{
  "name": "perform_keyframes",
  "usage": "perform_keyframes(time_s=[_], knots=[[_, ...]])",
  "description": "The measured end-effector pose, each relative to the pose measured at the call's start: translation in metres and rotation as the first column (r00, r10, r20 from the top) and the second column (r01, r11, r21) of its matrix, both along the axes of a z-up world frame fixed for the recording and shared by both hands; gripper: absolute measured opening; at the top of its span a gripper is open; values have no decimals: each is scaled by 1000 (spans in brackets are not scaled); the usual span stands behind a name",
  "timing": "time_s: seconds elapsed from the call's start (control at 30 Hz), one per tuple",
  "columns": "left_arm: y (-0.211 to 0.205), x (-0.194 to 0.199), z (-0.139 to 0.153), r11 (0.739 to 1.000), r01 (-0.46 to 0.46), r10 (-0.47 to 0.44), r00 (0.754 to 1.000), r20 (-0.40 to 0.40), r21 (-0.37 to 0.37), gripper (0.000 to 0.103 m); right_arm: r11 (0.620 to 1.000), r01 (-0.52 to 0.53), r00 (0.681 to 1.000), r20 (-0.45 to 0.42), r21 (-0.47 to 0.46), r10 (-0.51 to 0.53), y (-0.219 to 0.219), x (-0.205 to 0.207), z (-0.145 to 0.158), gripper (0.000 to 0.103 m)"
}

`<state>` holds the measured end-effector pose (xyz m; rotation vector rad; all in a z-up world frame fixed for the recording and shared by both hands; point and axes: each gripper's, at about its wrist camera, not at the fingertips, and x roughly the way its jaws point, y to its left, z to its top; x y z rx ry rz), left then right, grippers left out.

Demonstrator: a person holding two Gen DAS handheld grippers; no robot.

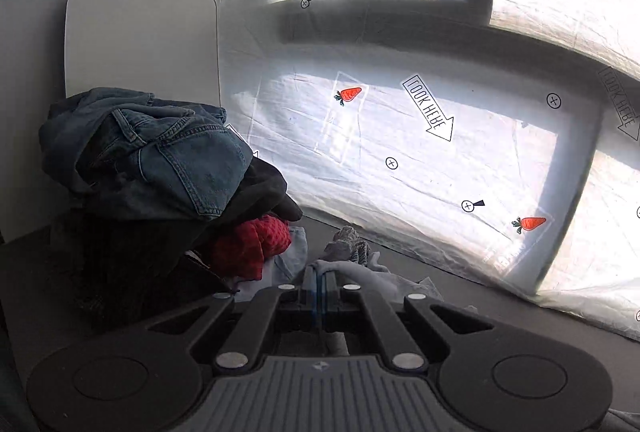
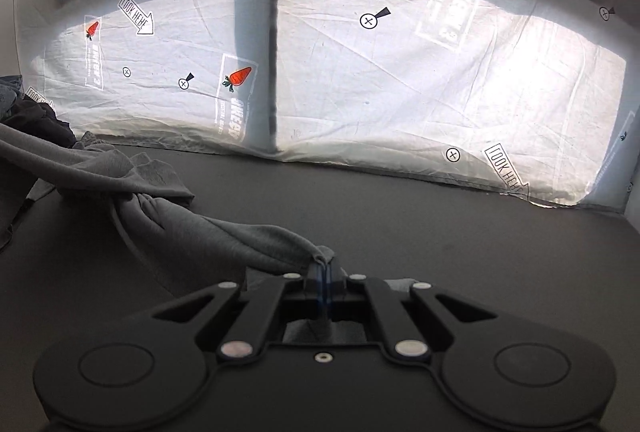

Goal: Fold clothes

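A grey garment (image 2: 168, 228) lies stretched and twisted over the dark table (image 2: 440, 232). My right gripper (image 2: 322, 266) is shut on one end of it, low over the table. My left gripper (image 1: 320, 274) is shut on pale grey cloth (image 1: 360, 272), which looks like the same garment's other end. Close to the left gripper, on its left, stands a pile of clothes: blue jeans (image 1: 160, 156) on top, a black garment (image 1: 268, 188) under them, and a red knit piece (image 1: 252, 244) at the bottom.
A white curtain printed with carrots and arrows (image 2: 400, 72) hangs along the table's far edge. A white chair back (image 1: 140, 40) rises behind the pile. The pile's edge shows at far left in the right wrist view (image 2: 36, 116).
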<state>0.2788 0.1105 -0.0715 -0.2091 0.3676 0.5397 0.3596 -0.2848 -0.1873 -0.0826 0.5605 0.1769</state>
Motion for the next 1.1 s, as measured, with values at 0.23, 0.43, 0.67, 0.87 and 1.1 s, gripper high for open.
perform_keyframes(time_s=[0.23, 0.43, 0.67, 0.87, 1.1], knots=[[-52, -78, 24, 999, 37, -36, 998, 57, -11, 2, 993, 117, 992, -36, -3, -117, -67, -69, -1, 1], [-84, -105, 32, 993, 112, -110, 993, 50, -33, 2, 934, 351, 929, -101, -66, -357, -155, -123, -20, 2], [-138, -65, 18, 957, 284, -283, 959, 20, -64, 2, 935, 309, 926, -170, -176, -338, -165, -126, -40, 10], [-177, -24, 6, 908, 409, -411, 912, -8, -90, 2, 957, 252, 960, -85, -146, -266, -135, -93, -25, 27], [-205, 32, -6, 853, 504, -512, 858, -32, -135, 2, 992, 127, 989, -74, -26, -128, -96, -42, -15, 32]])
